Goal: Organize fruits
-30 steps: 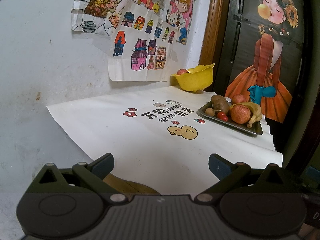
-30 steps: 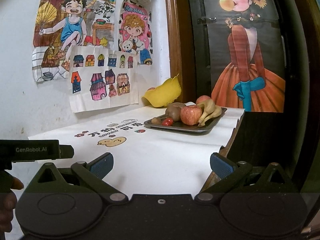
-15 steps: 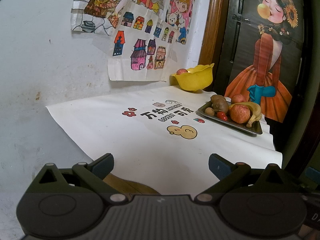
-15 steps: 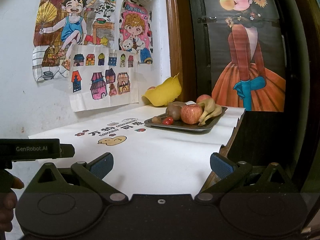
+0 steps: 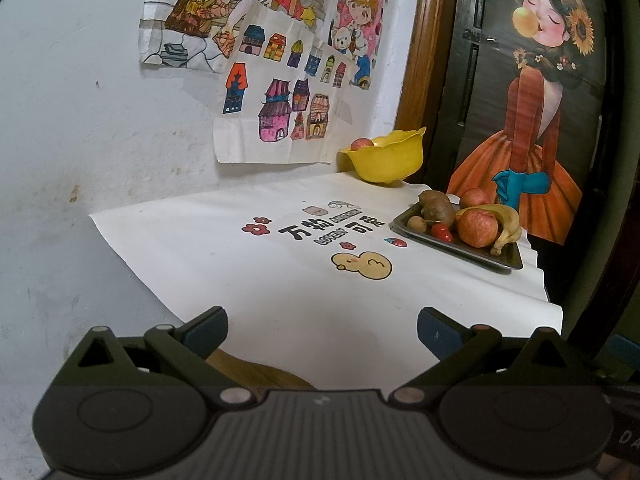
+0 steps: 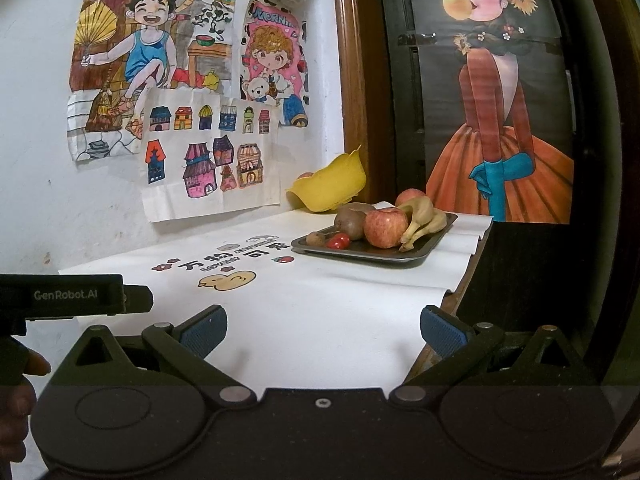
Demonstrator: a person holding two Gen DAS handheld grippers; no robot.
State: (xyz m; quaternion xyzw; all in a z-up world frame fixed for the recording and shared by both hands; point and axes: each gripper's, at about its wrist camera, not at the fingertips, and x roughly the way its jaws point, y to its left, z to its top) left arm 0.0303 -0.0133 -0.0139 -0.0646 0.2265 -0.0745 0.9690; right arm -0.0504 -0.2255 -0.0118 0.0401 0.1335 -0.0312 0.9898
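Observation:
A dark metal tray (image 5: 505,261) (image 6: 439,233) at the table's far right holds a red apple (image 5: 476,227) (image 6: 385,227), bananas (image 5: 505,221) (image 6: 423,217), brown kiwis (image 5: 437,210) (image 6: 350,223), a small red tomato (image 5: 441,233) (image 6: 338,241) and a second apple (image 5: 473,197) (image 6: 409,196) behind. A yellow bowl (image 5: 384,158) (image 6: 330,186) at the far corner holds one reddish fruit (image 5: 362,143). My left gripper (image 5: 322,330) is open over the near table edge, far from the fruit. My right gripper (image 6: 323,330) is open too, with nothing between its fingers.
A white printed cloth (image 5: 296,264) covers the table, which stands against a wall hung with drawings (image 5: 280,56). The right table edge borders a dark door with a poster (image 6: 500,100). The left gripper's body (image 6: 76,294) and a hand (image 6: 16,408) show at the right wrist view's left.

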